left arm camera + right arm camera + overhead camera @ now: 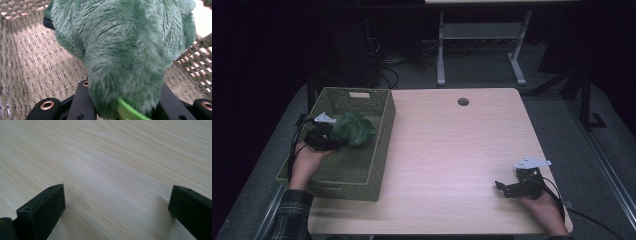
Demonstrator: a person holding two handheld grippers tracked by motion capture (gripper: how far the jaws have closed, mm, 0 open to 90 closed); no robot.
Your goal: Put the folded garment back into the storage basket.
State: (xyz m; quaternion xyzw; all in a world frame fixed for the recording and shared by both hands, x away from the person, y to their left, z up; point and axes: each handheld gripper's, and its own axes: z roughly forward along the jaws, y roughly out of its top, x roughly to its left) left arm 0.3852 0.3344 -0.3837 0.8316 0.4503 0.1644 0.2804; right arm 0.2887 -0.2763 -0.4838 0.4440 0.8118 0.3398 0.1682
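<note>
Green plush toy held over the basket floor

Green and fuzzy, the plush toy (354, 129) sits in the jaws of the left tool (328, 138), which squeeze it from both sides. It hangs inside the woven basket (379, 150) at the left of the high view, with the basket floor right below it. So the next move is likely down, then let go. The basket walls stand close on each side. The right tool (504, 188) rests far off, lower right on the worktop (452, 150), its jaws wide with nothing in them.
</note>
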